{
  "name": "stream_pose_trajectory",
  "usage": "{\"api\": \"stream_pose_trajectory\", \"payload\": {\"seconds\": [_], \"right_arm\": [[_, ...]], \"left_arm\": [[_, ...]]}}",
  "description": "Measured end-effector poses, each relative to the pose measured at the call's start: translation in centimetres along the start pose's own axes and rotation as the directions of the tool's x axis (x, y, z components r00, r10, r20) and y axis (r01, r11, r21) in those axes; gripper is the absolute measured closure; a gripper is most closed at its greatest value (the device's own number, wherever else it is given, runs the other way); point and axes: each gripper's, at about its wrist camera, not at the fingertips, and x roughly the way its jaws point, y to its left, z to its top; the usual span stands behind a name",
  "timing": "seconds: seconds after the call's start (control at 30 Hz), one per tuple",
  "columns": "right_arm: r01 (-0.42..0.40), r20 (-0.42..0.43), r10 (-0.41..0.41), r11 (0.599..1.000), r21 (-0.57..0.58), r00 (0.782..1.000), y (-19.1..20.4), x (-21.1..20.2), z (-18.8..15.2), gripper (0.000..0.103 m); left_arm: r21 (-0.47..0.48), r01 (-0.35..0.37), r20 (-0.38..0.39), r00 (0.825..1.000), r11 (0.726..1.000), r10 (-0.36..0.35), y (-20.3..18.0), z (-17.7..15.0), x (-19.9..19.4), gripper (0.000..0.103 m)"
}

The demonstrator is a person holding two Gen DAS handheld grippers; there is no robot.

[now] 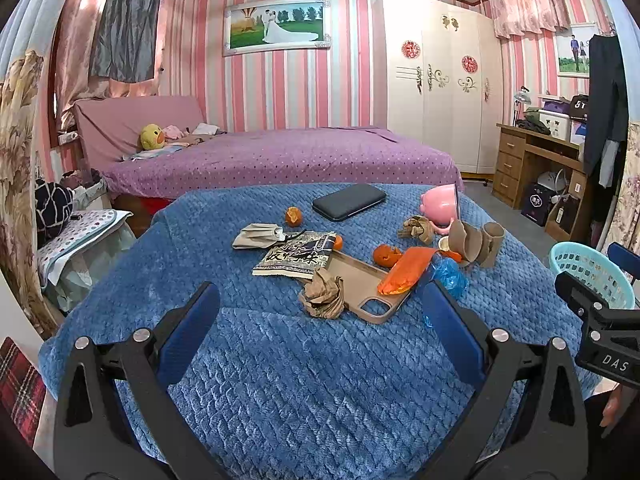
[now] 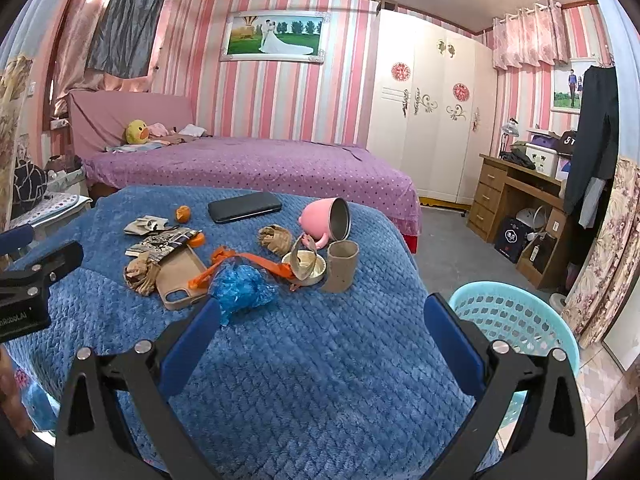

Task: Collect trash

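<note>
Trash lies scattered on a blue blanket: a crumpled brown paper ball, a printed snack wrapper, an orange wrapper, a blue plastic wad, orange peels and cardboard tubes. My left gripper is open, just short of the paper ball. My right gripper is open too, the blue wad near its left finger. A light blue basket stands to the right of the table.
A tan phone case, a dark phone and a tipped pink mug share the blanket. A purple bed lies behind, with a wardrobe and wooden desk at right.
</note>
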Motion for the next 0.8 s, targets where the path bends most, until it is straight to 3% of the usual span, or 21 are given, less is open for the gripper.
{"api": "stream_pose_trajectory", "payload": {"seconds": [0.8], "right_arm": [[0.006, -0.001, -0.006, 1.000, 0.011, 1.000, -0.12, -0.05, -0.07, 0.004]], "left_arm": [[0.002, -0.005, -0.004, 1.000, 1.000, 0.005, 0.26, -0.07, 0.30, 0.005]]}}
